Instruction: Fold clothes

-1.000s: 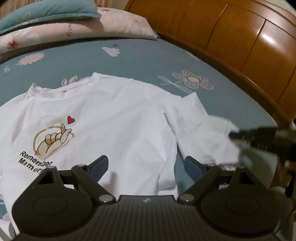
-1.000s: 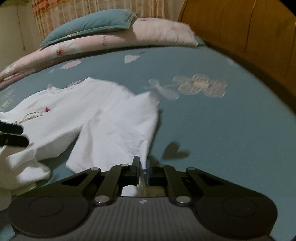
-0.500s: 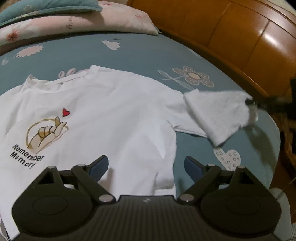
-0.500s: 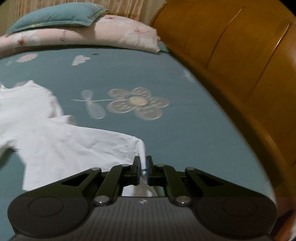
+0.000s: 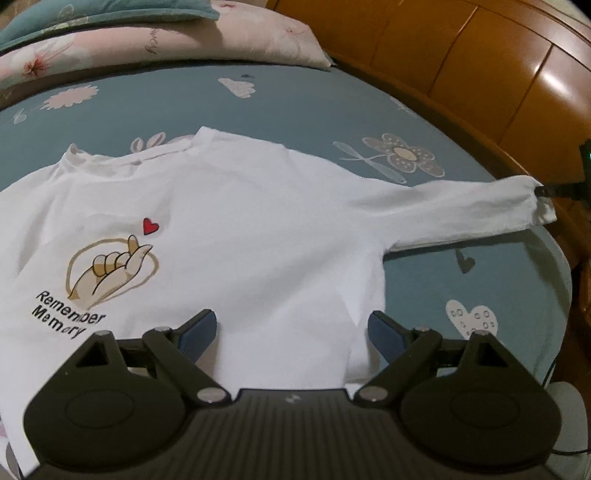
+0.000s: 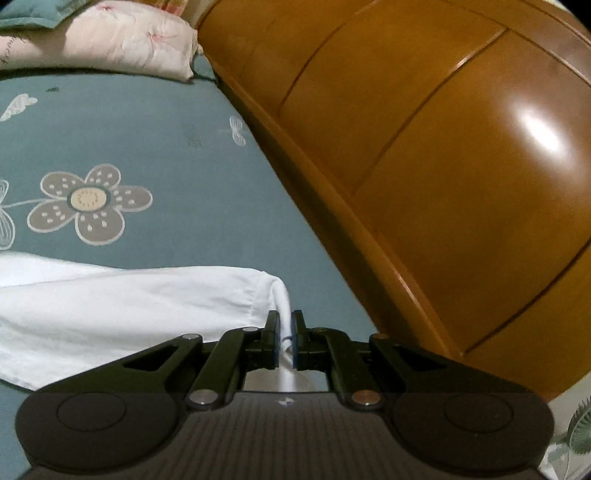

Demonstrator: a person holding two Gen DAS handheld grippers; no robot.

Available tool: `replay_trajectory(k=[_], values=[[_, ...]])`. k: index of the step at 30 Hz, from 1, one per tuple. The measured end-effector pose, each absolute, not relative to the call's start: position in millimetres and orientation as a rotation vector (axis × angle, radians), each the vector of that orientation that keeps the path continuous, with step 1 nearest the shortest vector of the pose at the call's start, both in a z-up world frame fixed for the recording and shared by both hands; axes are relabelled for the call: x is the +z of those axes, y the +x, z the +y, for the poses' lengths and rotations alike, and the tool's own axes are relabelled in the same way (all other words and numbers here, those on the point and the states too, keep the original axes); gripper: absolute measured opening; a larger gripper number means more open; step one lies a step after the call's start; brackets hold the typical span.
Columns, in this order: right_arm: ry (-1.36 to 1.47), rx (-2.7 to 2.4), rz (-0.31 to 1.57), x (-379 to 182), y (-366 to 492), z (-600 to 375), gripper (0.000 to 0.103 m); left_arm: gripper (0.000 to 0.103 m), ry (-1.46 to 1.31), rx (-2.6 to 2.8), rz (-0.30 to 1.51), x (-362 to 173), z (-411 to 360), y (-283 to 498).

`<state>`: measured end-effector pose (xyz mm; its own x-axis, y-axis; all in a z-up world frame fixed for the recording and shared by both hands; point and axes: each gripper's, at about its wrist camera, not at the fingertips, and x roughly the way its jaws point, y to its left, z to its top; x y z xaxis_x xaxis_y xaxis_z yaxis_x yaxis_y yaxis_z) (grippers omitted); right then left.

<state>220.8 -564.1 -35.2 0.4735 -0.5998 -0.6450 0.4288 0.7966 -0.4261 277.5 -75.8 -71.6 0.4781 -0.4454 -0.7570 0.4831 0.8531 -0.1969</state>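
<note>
A white T-shirt [image 5: 240,221] lies face up on the blue bedsheet, with a finger-heart print and the words "Remember Memory" at the left. Its right sleeve [image 5: 461,218] is stretched straight out toward the bed's right edge. My right gripper [image 6: 284,339] is shut on the sleeve cuff [image 6: 282,299]; it also shows at the right edge of the left wrist view [image 5: 554,191]. My left gripper [image 5: 291,332] is open and empty, hovering over the shirt's lower right body.
A wooden headboard [image 6: 424,166] runs along the right side of the bed, close to the sleeve end. Pink and teal pillows [image 5: 166,33] lie at the far end. The flower-patterned sheet [image 5: 332,110] shows beyond the shirt.
My right gripper has pulled the sleeve from folded beside the shirt out to the right, now stretched flat toward the headboard. My left gripper stays open over the shirt.
</note>
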Motion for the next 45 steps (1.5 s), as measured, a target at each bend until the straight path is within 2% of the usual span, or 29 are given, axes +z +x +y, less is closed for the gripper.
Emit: replay_trajectory(k=[4, 7, 8, 10, 15, 18, 20, 26, 32, 34, 38, 45], values=[[-0.224, -0.657, 0.884, -39.6, 208.1, -552.5, 0.006, 0.089, 0.057, -0.566, 0.910, -71.4, -77.0, 276.3], [-0.196, -0.658, 0.963, -58.9, 213.2, -558.8, 0.007, 0.089, 0.071, -0.569, 0.912, -71.9, -79.9, 274.4], [-0.174, -0.658, 1.003, -67.8, 217.1, -562.4, 0.014, 0.089, 0.076, -0.570, 0.912, -72.0, -80.9, 273.7], [-0.145, -0.664, 1.048, -76.5, 221.7, -563.4, 0.018, 0.089, 0.083, -0.573, 0.910, -71.5, -82.2, 272.5], [-0.180, -0.587, 0.899, -46.4, 228.7, -525.2, 0.022, 0.089, 0.064, -0.587, 0.914, -71.3, -81.6, 273.0], [-0.129, -0.362, 0.799, -26.1, 247.3, -487.9, 0.031, 0.089, 0.072, -0.583, 0.910, -71.2, -82.9, 272.2], [-0.086, -0.184, 0.766, -22.7, 266.3, -458.2, 0.031, 0.089, 0.072, -0.586, 0.911, -71.5, -83.0, 272.4], [-0.180, 0.122, 0.814, -62.1, 324.1, -379.9, 0.031, 0.089, 0.062, -0.576, 0.922, -74.1, -80.3, 277.0], [-0.253, 0.196, 0.875, -92.5, 340.0, -363.2, 0.033, 0.089, 0.060, -0.572, 0.936, -78.5, -79.4, 280.5], [-0.245, 0.221, 0.871, -98.0, 344.3, -366.9, 0.031, 0.089, 0.061, -0.573, 0.936, -78.8, -79.4, 280.8], [-0.272, 0.277, 0.867, -97.8, 330.3, -361.3, 0.003, 0.090, 0.062, -0.571, 0.938, -79.9, -79.9, 281.4], [-0.325, 0.199, 0.813, -88.8, 337.6, -359.8, 0.002, 0.090, 0.063, -0.568, 0.939, -81.4, -80.1, 282.5]])
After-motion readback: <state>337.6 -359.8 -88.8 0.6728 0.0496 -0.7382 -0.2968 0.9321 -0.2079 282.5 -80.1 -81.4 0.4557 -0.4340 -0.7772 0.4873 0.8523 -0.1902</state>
